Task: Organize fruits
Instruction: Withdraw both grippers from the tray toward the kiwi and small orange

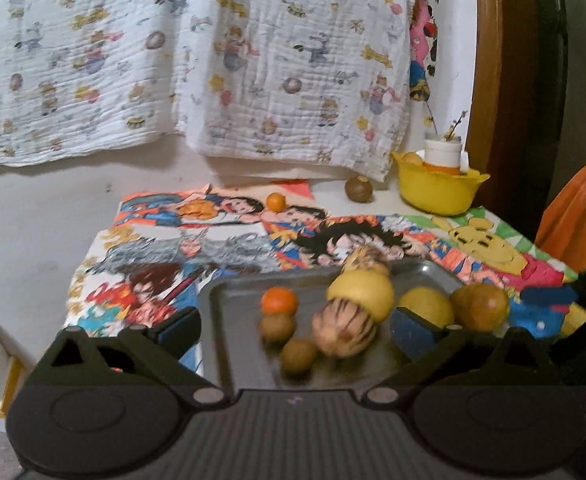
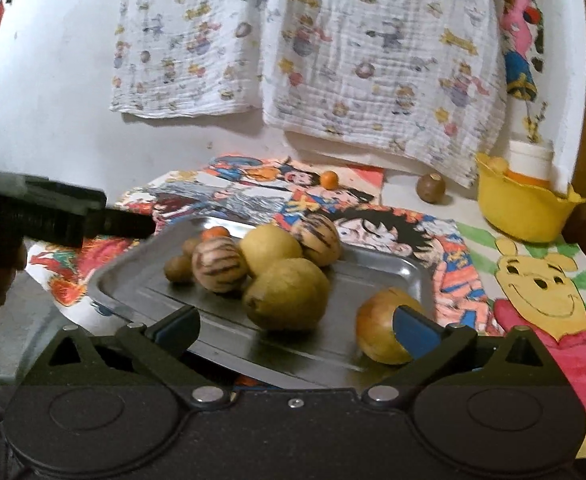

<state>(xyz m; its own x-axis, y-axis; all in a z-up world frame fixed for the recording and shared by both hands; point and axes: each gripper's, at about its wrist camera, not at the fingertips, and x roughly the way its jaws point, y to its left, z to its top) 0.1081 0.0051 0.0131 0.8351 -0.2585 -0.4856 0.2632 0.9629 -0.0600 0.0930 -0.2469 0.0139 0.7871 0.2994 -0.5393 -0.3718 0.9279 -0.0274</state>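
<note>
While both of my grippers hang over the near edge of the shallow rectangular steel tray (image 2: 377, 268), I see their fingers spread wide with nothing pinched between them. My left gripper (image 1: 293, 330) frames most of the fruit on the tray: a small orange mandarin (image 1: 279, 300) touching a small brown round fruit (image 1: 277, 327), a 2nd small brown fruit (image 1: 299, 354) just nearer to me, a tan melon with dark stripes (image 1: 344, 329) in the middle, and a large yellow round fruit (image 1: 363, 293) right behind it. A 2nd striped melon (image 1: 367, 261) sits at the far rim, partly hidden. To the right lie a yellow pear-shaped fruit (image 1: 427, 306), behind my blue right finger pad (image 1: 411, 332), and a brownish-yellow round fruit (image 1: 481, 306) near the tray's right edge. From my right gripper (image 2: 295, 330) the same brownish-yellow fruit sits low on the right, partly behind that gripper's blue right finger pad (image 2: 415, 330); whether the pad touches it I cannot tell. The left gripper's black body reaches in from the left above the tray's far corner. The tray rests on a colourful cartoon-print table covering (image 2: 533, 280). Off the tray, at the back, a lone small orange fruit (image 2: 329, 180) lies on the covering, and a brown round fruit (image 2: 431, 187) sits near a yellow plastic bowl (image 2: 525, 216) that holds a white jar (image 2: 531, 158). A white printed cloth (image 2: 333, 48) hangs on the wall behind.
</note>
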